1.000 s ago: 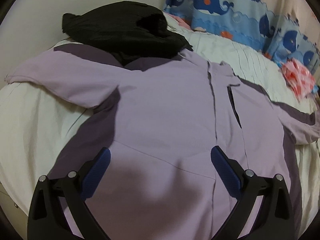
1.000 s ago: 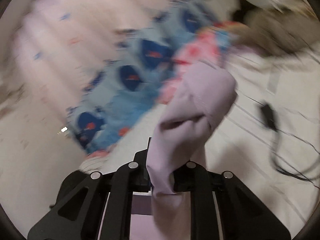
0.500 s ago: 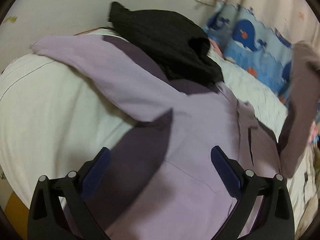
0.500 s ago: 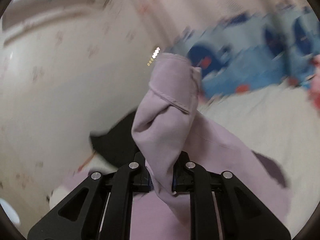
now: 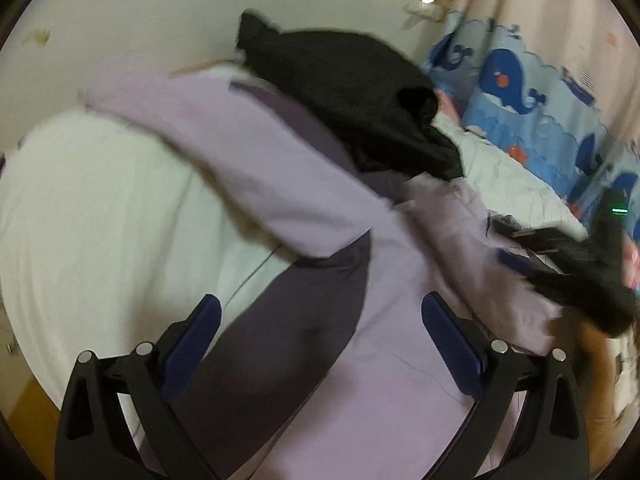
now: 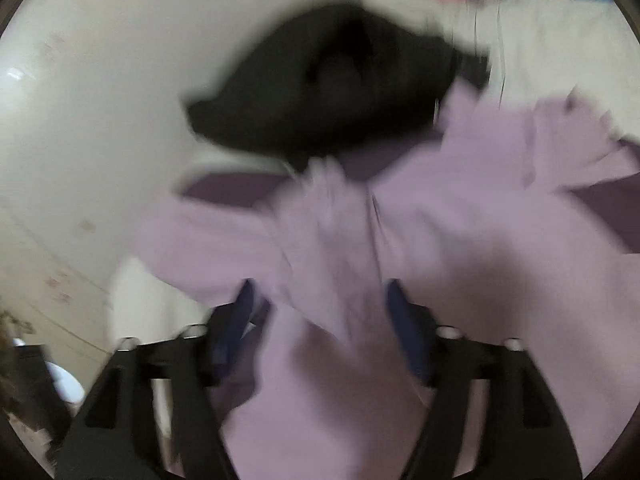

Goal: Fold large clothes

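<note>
Firstly, from the left wrist view we see the light purple jacket with dark purple side panels (image 5: 320, 240) lying spread on the bed with the white sheet (image 5: 100, 220). One sleeve reaches out to the upper left across the sheet. Our left gripper (image 5: 320, 328) is above the lower part of the jacket, and its blue-padded fingers (image 5: 196, 332) stand wide apart with nothing pinched between them. A crumpled black garment (image 5: 352, 100) lies on the collar end of the jacket, near the wall. At the right, a blue fabric with whale pictures (image 5: 520, 92) hangs beside the bed. Our right gripper (image 5: 600, 272) comes in from the right edge as a dark blurred shape over the other sleeve.

Next, the right wrist view is blurred. Our right gripper (image 6: 320, 320) has just been opening its fingers (image 6: 404, 320); they are spread now, and the loose sleeve cloth of the jacket (image 6: 340, 260) lies between them without being pinched. The black garment (image 6: 320, 80) is beyond it.
</note>
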`<state>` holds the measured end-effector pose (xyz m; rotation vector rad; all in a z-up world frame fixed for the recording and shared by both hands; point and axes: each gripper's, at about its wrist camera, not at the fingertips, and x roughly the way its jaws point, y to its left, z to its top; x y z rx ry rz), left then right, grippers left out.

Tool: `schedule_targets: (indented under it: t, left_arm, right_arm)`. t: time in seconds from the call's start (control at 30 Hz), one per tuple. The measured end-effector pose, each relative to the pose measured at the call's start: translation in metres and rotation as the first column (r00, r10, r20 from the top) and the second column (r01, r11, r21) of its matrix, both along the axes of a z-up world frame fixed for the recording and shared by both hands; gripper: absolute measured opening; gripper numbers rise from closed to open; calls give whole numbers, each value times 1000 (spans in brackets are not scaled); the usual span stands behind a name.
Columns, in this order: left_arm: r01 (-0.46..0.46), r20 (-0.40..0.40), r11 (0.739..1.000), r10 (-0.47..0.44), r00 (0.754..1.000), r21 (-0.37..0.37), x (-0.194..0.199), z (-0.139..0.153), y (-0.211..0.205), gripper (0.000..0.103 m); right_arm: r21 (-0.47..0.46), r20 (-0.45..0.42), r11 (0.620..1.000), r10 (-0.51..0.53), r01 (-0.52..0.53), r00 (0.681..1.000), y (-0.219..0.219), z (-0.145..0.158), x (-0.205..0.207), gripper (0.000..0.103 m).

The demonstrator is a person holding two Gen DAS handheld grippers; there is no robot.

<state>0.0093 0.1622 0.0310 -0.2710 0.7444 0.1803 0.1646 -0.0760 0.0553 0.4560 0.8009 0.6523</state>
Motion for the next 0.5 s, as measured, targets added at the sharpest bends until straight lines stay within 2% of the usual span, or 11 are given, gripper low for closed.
schedule_targets:
  t: [0.1,0.17,0.23,0.3,0.37,0.4,0.43,0.47,0.5]
  left_arm:
    - [48,96,998,-53,994,50,2,23,-27,96]
    - [118,100,992,-121,988,35,18,30,-47,96]
    - [190,70,982,-191,979,11,49,27,-69,96]
    - [207,26,977,-208,978,53,85,13,-92,96]
    - [226,-73,969,-219,973,103,125,-15,-112,96]
    - [243,-138,965,-228,964,100,141,-34,-118,96]
    - [256,-220,962,-231,948,94,159,-57,-124,96]
    - [259,-326,960,-212,921,109,178,-91,-127,97]
    - [264,-364,957,-205,909,119,184,-108,-126,98]
  right_arm:
    - [32,59,996,-88,87,994,-73,22,-22,94]
    - [-34,79,978,-201,204,976,-109,26,-26,94]
    - [-80,28,939,-333,334,943,-163,2,-26,94]
    - [-94,-50,905,-421,415,906,-198,-32,-24,94]
    - [-134,-157,894,-445,427,882,-212,-80,-27,94]
    - [-144,-191,901,-432,410,882,-216,-99,-29,94]
    - [-167,-166,903,-421,395,892,-216,-105,-32,94]
    - [-188,-138,902,-416,388,899,-212,-102,-35,94]
    - [-203,-137,902,-411,380,901,-211,-96,-38,94]
